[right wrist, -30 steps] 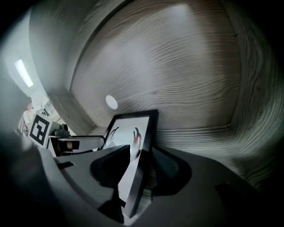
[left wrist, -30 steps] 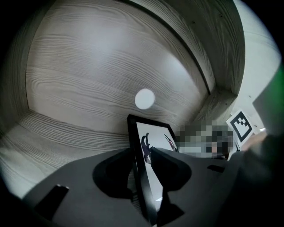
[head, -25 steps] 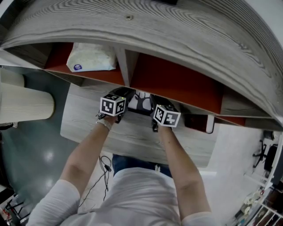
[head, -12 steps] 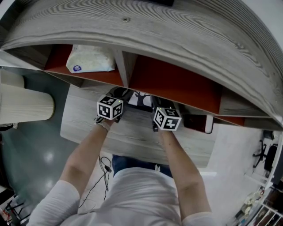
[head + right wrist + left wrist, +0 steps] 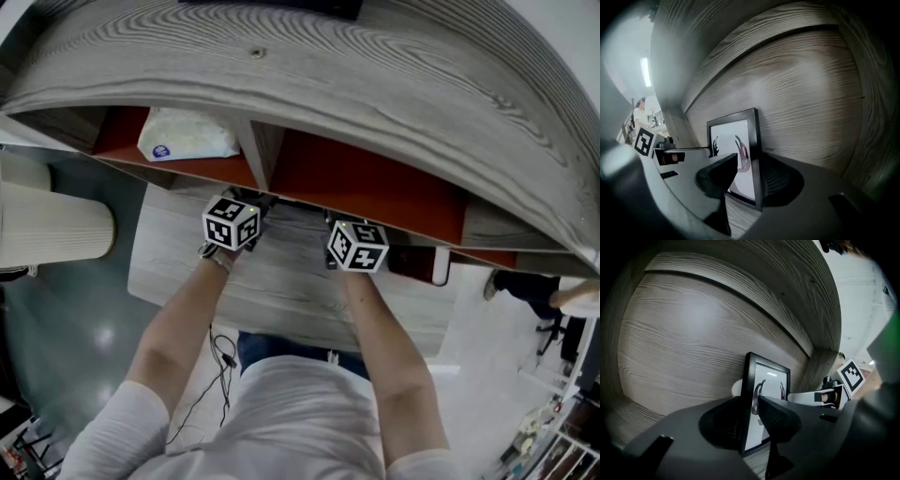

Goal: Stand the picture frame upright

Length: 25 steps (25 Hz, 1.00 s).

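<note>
**Frame nearly upright, pinched on both side edges**

The picture frame [image 5: 765, 401] sits straight ahead of both tools, inside the shelf bay and close in front of the wood-grain back panel [image 5: 693, 343]. Its long side runs up-down in the picture and its face points toward the person. The left gripper [image 5: 751, 404] is clamped on the frame's left edge and the right gripper [image 5: 749, 164] on its right edge, so neither hand is nearer. I can't tell whether the bottom edge touches the shelf board [image 5: 736, 218]. The next move probably depends on that gap under the frame.

Compared with a second ago in the head view, the frame lay flatter, with its face showing between the marker cubes. Now the cubes are higher in the frame and the picture is tucked under the shelf's top edge.
</note>
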Available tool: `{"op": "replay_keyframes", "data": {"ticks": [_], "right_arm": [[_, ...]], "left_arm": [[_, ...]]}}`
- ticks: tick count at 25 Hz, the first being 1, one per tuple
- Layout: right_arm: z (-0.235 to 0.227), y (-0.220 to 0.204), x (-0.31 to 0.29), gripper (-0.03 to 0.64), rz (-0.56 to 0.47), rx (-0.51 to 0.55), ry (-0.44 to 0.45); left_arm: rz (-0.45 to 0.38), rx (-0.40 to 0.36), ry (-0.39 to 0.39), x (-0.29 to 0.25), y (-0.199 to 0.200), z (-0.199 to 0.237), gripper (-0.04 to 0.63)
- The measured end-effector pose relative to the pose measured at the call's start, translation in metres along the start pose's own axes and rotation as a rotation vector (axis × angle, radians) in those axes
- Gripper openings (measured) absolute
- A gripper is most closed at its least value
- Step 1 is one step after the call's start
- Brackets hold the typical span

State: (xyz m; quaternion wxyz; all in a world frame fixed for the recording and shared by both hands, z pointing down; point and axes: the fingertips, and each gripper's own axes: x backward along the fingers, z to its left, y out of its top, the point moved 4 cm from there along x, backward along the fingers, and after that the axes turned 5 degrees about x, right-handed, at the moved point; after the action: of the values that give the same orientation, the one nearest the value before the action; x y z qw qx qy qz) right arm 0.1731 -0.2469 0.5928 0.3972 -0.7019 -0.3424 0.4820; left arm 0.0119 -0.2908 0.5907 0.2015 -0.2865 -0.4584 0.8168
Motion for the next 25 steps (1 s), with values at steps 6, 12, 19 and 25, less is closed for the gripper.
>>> {"op": "replay_keyframes", "data": {"ticks": [6, 12, 19, 25], "right_arm": [[-0.003, 0.013, -0.001, 0.161, -0.037, 0.028, -0.024], [-0.006, 0.005, 0.000, 0.164, -0.017, 0.050, -0.020], [-0.006, 0.006, 0.000, 0.164, -0.013, 0.044, -0.016], [-0.008, 0.013, -0.002, 0.164, -0.038, 0.053, -0.033]], "left_arm": [[-0.029, -0.019, 0.005, -0.006, 0.007, -0.002, 0.127], [-0.037, -0.020, 0.012, -0.011, 0.005, -0.003, 0.127], [-0.040, -0.017, 0.014, -0.011, 0.006, -0.003, 0.127], [-0.057, -0.037, 0.004, -0.015, 0.014, -0.004, 0.127]]}}
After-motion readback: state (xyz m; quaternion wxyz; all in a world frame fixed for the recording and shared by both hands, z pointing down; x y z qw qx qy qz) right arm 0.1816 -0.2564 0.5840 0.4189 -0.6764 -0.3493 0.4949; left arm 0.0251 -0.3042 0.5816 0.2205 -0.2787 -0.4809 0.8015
